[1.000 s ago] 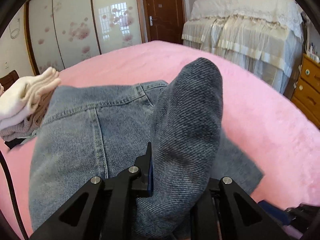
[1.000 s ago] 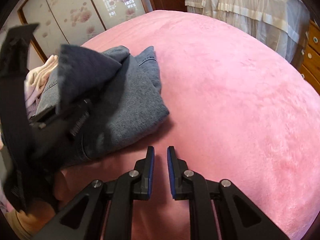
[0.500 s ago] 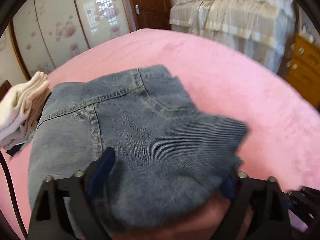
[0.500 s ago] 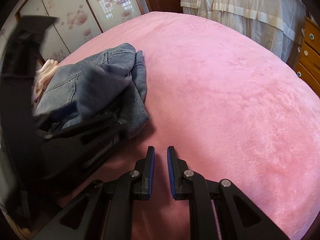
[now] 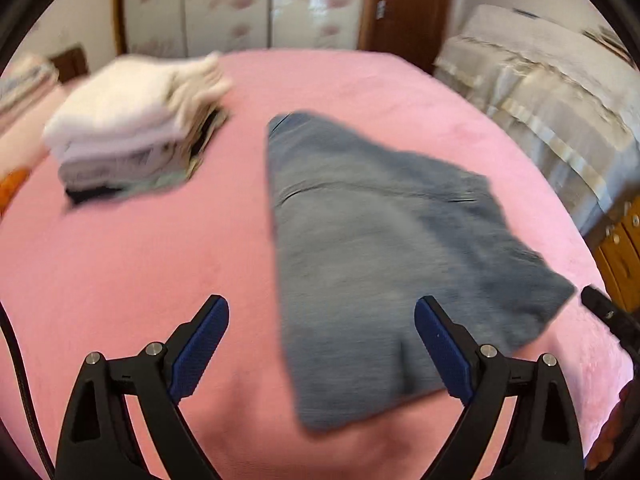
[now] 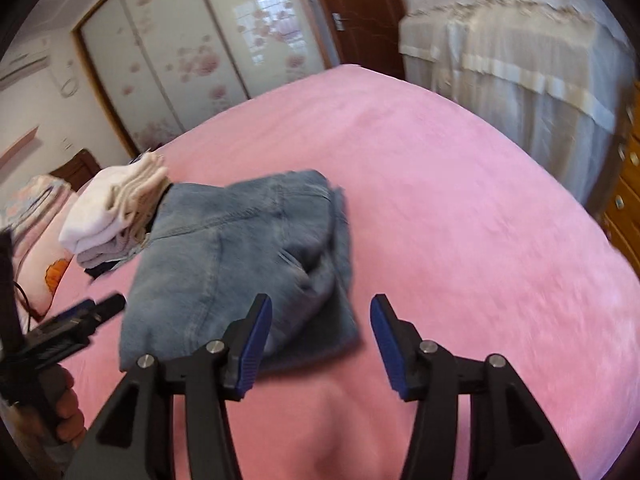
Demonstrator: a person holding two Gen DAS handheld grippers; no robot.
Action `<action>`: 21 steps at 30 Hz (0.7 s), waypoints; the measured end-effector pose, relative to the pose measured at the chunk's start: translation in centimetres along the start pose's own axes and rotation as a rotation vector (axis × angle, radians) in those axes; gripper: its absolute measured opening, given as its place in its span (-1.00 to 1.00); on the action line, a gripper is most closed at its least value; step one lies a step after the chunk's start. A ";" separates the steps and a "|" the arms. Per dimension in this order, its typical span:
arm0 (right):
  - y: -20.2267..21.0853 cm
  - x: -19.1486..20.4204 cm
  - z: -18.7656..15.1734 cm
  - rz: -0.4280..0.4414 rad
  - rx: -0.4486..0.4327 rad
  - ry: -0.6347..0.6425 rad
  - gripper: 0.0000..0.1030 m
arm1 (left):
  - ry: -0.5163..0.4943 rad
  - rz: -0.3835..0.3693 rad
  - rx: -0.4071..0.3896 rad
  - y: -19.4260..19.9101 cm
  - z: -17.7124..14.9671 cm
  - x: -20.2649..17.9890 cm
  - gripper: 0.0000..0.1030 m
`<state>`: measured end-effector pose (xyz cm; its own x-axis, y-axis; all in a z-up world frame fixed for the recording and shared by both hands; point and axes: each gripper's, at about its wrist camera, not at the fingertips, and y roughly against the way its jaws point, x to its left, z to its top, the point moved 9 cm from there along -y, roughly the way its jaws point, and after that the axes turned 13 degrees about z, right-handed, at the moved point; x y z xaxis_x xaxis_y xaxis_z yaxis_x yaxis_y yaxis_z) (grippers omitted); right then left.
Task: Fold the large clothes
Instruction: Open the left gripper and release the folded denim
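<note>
Folded blue jeans [image 5: 376, 240] lie on the pink bed cover [image 5: 140, 248]; they also show in the right wrist view [image 6: 236, 256]. My left gripper [image 5: 322, 344] is open and empty, just above the near edge of the jeans. My right gripper [image 6: 318, 340] is open and empty, at the near right corner of the jeans. The left gripper also shows at the left edge of the right wrist view [image 6: 80, 316].
A stack of folded pale clothes [image 5: 136, 124] sits left of the jeans, also in the right wrist view [image 6: 116, 208]. A second bed with a cream cover [image 6: 516, 52] and a wooden dresser [image 6: 624, 204] stand to the right. Wardrobe doors [image 6: 180, 60] stand behind.
My left gripper let go of the jeans fold and opened, then pulled back. My right gripper went from shut to open and moved toward the jeans.
</note>
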<state>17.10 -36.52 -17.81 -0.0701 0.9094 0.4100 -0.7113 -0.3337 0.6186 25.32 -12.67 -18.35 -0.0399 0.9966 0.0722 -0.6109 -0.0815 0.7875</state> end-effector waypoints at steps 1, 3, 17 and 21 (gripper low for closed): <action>-0.5 0.3 0.1 -0.005 0.008 0.012 0.00 | 0.018 -0.001 0.021 -0.6 -0.2 0.6 0.81; -2.0 0.4 0.7 0.000 0.035 0.034 0.00 | 0.022 -0.014 0.030 -1.2 -0.3 0.9 0.81; -6.7 -4.3 -5.1 -0.016 0.150 -0.101 -0.69 | -0.082 0.004 -0.035 -3.4 -2.6 -2.2 0.05; -6.8 -4.7 -5.1 0.018 0.137 -0.165 -0.67 | -0.065 -0.005 -0.043 -3.1 -2.5 -2.1 0.05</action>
<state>18.74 -37.25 -27.38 0.0421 0.8538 0.5189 -0.6084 -0.3901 0.6911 25.31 -14.52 -22.46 0.0140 0.9940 0.1086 -0.6443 -0.0741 0.7612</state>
